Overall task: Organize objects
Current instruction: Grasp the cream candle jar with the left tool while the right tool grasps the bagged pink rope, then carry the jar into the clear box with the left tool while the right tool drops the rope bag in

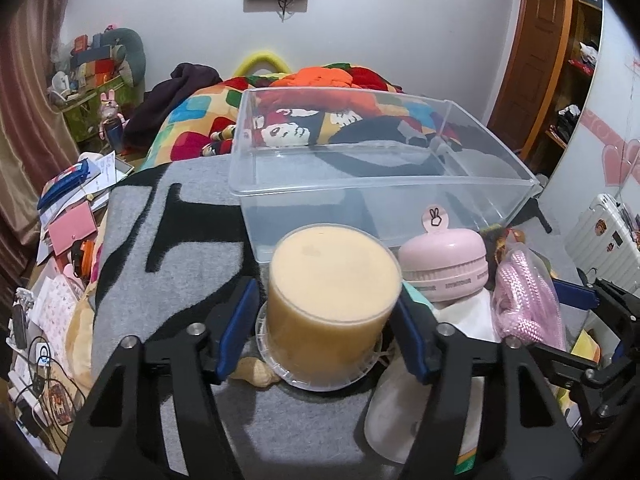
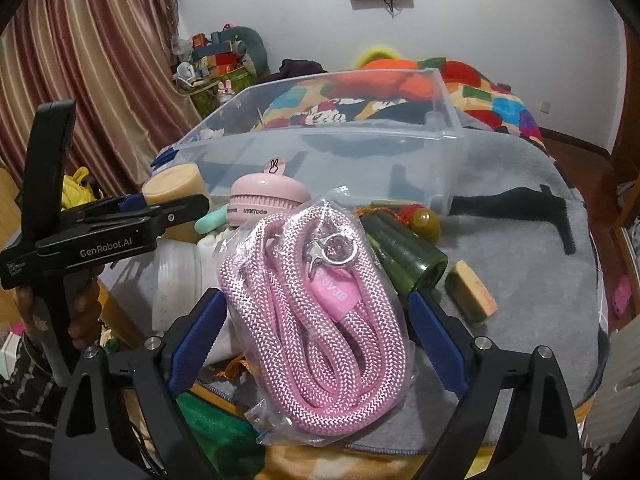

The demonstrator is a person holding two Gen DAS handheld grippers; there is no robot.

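Two grippers straddle clutter on a grey blanket before a clear plastic bin point(image 1: 384, 184).

Left gripper point(image 1: 326, 328), spread, flanks an upright cream cylindrical jar point(image 1: 334, 292), axis vertical; an off-centre squeeze could topple it. Right gripper point(image 2: 316, 338), spread, brackets a bagged pink rope coil point(image 2: 312, 320) lying lengthwise toward the bin; slippery film may slide free.

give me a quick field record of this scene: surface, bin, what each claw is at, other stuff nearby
surface: grey and black blanket
bin: clear plastic bin, empty, behind the items
left claw: straddles the yellowish round tub; contact unclear
right claw: open around the bagged pink rope
beside tub: pink round gadget
right of rope: dark green tube, tan block
person: hand holding the left claw's handle
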